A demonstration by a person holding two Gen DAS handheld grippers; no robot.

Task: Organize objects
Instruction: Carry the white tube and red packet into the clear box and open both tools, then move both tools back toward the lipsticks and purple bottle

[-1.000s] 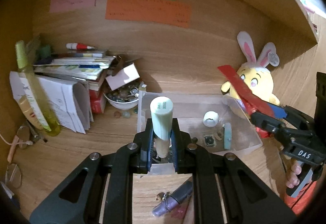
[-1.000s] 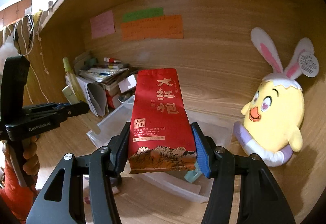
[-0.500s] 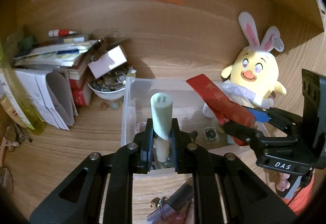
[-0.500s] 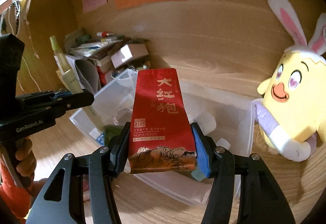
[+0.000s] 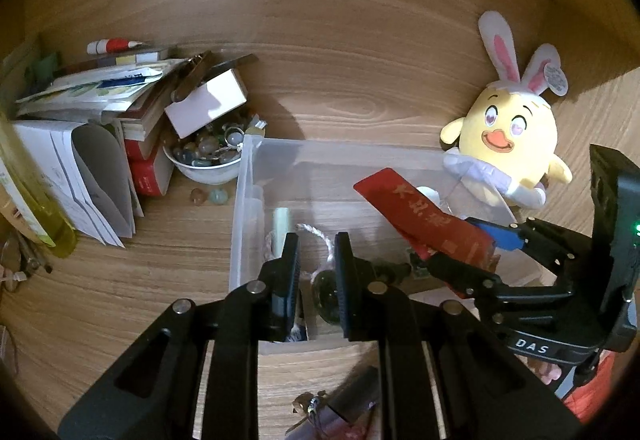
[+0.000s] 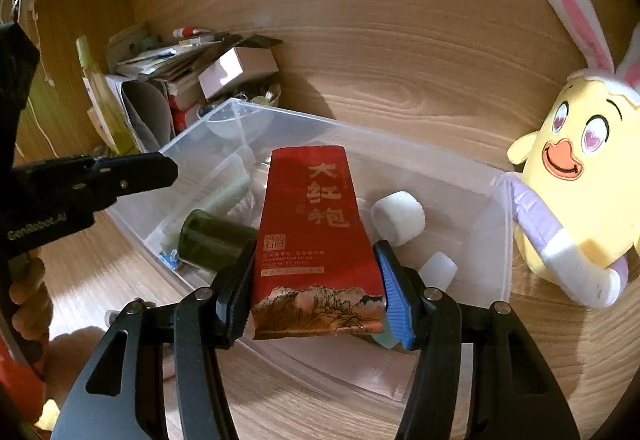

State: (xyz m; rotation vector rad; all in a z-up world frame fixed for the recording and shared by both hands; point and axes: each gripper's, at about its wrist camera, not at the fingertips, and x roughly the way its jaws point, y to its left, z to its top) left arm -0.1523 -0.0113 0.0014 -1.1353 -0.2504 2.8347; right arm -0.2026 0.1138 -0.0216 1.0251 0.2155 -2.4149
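A clear plastic bin (image 5: 248, 159) (image 6: 440, 155) stands on the wooden desk. My left gripper (image 5: 313, 244) is open and empty over the bin's near left part. The pale green tube (image 5: 281, 220) (image 6: 224, 195) lies inside the bin by its left wall. My right gripper (image 6: 316, 252) (image 5: 460, 244) is shut on a red tea packet (image 6: 312, 224) (image 5: 424, 215) and holds it over the bin's right part. A dark green jar (image 6: 212, 238), white rolls (image 6: 398, 217) and a cord (image 5: 320, 236) lie in the bin.
A yellow bunny-eared plush (image 5: 508, 135) (image 6: 580, 175) sits right of the bin. A white bowl of stones (image 5: 206, 159), a white box (image 5: 206, 103), stacked books and papers (image 5: 96, 91) and a yellow-green bottle (image 5: 36, 199) crowd the left. A purple item (image 5: 344, 408) lies near the desk's front.
My left gripper has opened and let go of the pale green tube, which now lies in the bin. Both grippers have moved forward and down over the bin; the right still holds the packet.
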